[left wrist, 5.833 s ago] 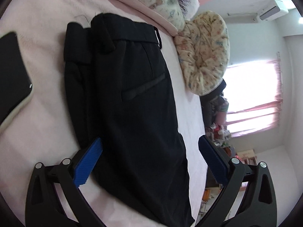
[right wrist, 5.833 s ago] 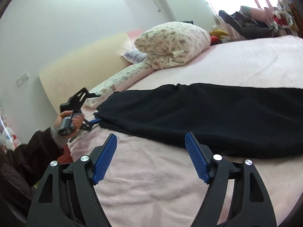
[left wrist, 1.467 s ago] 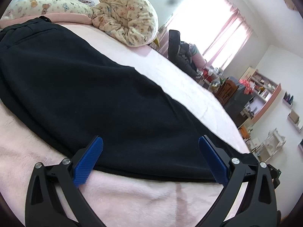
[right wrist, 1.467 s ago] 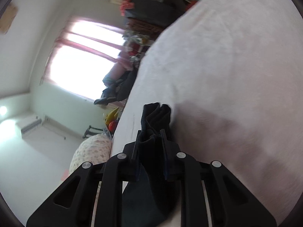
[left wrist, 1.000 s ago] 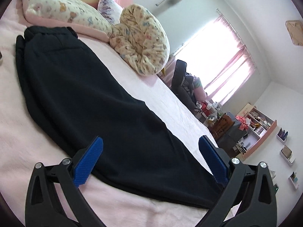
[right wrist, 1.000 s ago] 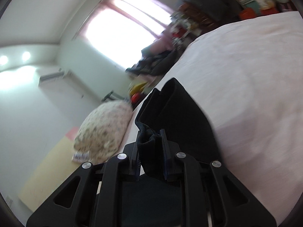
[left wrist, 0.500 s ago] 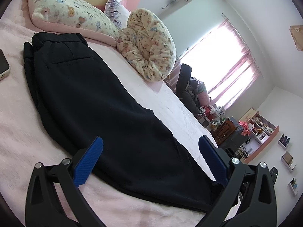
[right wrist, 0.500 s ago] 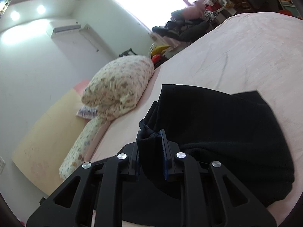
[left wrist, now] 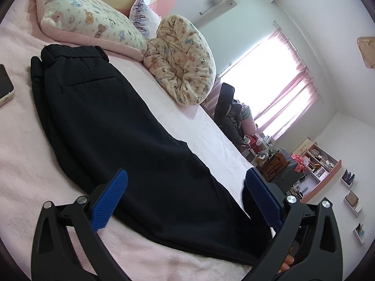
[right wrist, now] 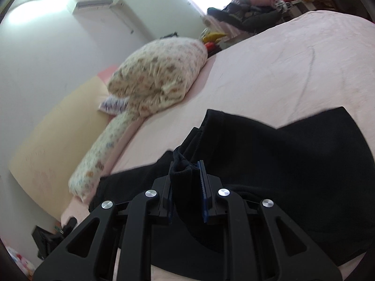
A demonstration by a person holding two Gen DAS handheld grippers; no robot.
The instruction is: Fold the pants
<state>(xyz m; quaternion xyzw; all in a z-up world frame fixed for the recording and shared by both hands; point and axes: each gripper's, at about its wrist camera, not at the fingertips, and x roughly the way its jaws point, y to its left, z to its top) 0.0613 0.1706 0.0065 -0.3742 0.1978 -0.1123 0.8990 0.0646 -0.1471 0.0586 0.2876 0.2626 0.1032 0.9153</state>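
Pants of soft black cloth [left wrist: 131,126] fold in half now: right gripper [right wrist: 187,182] pinches the cuffs, headed toward 10 o'clock waistband, left gripper [left wrist: 185,199] wide apart.

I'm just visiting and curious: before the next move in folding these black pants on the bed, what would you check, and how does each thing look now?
1. Right gripper clamped on the pants hem: ok.
2. Left gripper open, holding nothing: ok.
3. Waistband lying flat by the pillow: ok.
4. Phone clear of the pants: ok.
5. Both leg hems caught in the grip: cannot tell.
6. Carried end aligned with the waistband: not ok, fold is only partway.
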